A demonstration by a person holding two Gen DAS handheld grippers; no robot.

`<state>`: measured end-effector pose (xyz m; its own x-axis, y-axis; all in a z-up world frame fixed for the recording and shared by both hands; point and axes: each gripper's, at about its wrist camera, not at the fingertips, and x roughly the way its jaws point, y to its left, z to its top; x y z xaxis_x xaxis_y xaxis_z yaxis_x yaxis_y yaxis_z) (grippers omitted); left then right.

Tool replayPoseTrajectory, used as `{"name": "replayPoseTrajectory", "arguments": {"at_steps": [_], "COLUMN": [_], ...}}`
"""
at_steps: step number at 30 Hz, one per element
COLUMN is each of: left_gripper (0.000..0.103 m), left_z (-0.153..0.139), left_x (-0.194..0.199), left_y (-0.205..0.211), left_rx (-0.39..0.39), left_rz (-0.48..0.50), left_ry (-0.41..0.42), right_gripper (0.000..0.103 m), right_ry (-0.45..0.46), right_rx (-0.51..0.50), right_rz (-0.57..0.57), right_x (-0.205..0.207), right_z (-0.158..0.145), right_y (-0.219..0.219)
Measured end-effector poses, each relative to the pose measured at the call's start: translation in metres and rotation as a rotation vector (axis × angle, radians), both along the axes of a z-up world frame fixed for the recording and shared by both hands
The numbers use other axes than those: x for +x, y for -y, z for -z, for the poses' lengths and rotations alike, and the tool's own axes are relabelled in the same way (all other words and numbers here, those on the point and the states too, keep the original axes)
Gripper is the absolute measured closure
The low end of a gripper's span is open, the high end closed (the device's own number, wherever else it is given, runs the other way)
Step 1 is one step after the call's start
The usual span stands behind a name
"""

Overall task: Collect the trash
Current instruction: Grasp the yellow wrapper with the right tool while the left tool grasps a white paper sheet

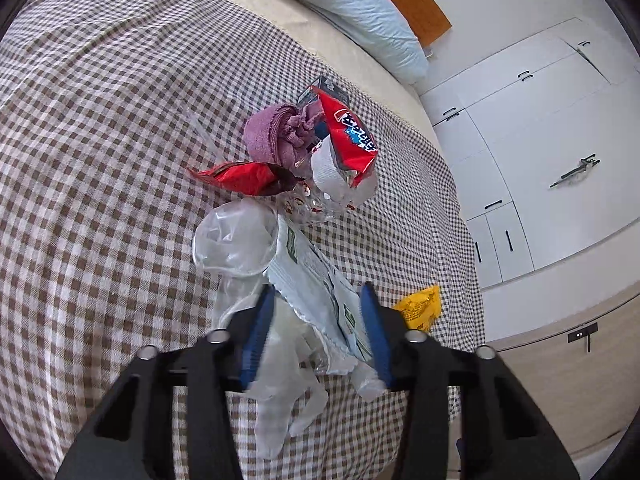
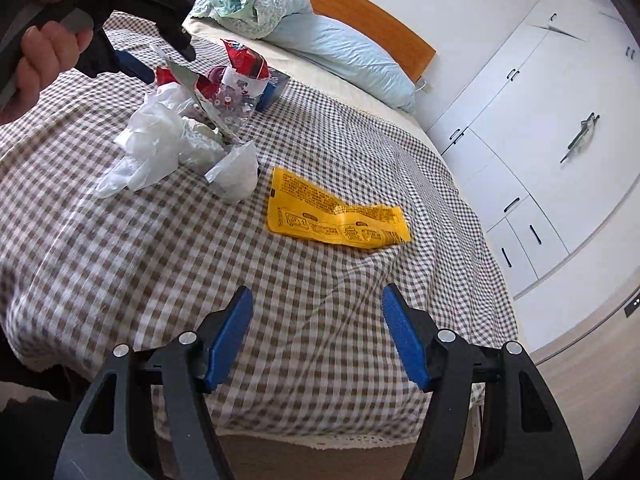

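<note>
Left tongs [image 1: 316, 332] straddle clear plastic [image 1: 280, 392] — yellow wrapper [image 2: 336, 216] well apart

checked bedspread [image 2: 320, 152] – under R tongs [image 2: 317, 291], runs on ahead | lt-blue pillow [image 2: 352, 56] – far ahead, vs wood headboard [image 2: 360, 12] | crumpled floral bedding [image 2: 240, 0] – ahead-left, on pillow end | white wardrobe [image 2: 540, 120] – off to right | pale wood floor [image 2: 592, 400] – low right
</note>
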<state>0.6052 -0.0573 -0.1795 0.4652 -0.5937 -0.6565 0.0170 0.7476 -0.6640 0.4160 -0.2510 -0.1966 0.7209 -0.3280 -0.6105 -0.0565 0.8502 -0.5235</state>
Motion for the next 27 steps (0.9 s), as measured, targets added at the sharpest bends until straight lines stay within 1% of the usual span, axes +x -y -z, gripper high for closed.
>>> {"name": "replayPoseTrajectory", "arguments": {"at_steps": [1,2,4,6,8,10,13,16,17,18,19,21,22,24,27], "left_gripper": [0.097,0.099,0.102,0.103,0.103,0.103,0.103,0.103,0.103,0.103,0.103,0.103,0.103,0.103,0.103], "left_z": [0.000,-0.001,-0.009,-0.028,-0.048,-0.065,-0.073,-0.070,-0.067,-0.066,-0.067,-0.069,-0.073,-0.078,-0.082], "left_x": [0.001,0.002,0.004,-0.001,-0.012,-0.019,-0.024,-0.022,-0.022,-0.021,-0.023,-0.026,-0.029,-0.034,-0.037], "left_y": [0.002,0.002,0.007,0.007,0.004,0.003,0.002,0.001,0.000,0.000,0.000,0.000,0.000,0.002,0.007], "left_rx": [0.011,0.021,0.006,0.022,0.083,0.112,0.124,0.141,0.147,0.150,0.153,0.154,0.150,0.146,0.158], "left_rz": [0.009,0.009,0.036,0.061,0.079,0.099,0.114,0.107,0.105,0.104,0.105,0.111,0.114,0.123,0.131], "left_ry": [0.017,0.031,0.074,0.148,0.227,0.300,0.330,0.309,0.300,0.295,0.297,0.308,0.313,0.329,0.348], "right_gripper": [0.039,0.039,0.039,0.039,0.039,0.039,0.039,0.039,0.048,0.074,0.081,0.086,0.095,0.100,0.101], "right_ry": [-0.001,-0.003,-0.005,-0.013,-0.019,-0.032,-0.040,-0.071,-0.076,-0.087,-0.104,-0.118,-0.118,-0.088,-0.037], "right_rx": [-0.006,-0.004,0.016,0.052,0.086,0.105,0.100,0.086,0.085,0.107,0.147,0.232,0.263,0.270,0.326], "right_rz": [-0.001,-0.002,0.006,0.015,0.009,0.008,0.023,0.052,0.061,0.061,0.065,0.085,0.084,0.090,0.102], "right_x": [0.007,0.016,0.032,0.050,0.068,0.086,0.113,0.138,0.144,0.148,0.149,0.147,0.145,0.133,0.109], "right_z": [0.004,0.008,0.015,0.021,0.027,0.033,0.041,0.052,0.055,0.057,0.058,0.051,0.046,0.032,-0.004], "right_y": [-0.001,-0.001,0.002,0.005,0.005,0.003,-0.003,-0.007,-0.006,-0.005,0.002,0.013,0.017,0.026,0.050]}}
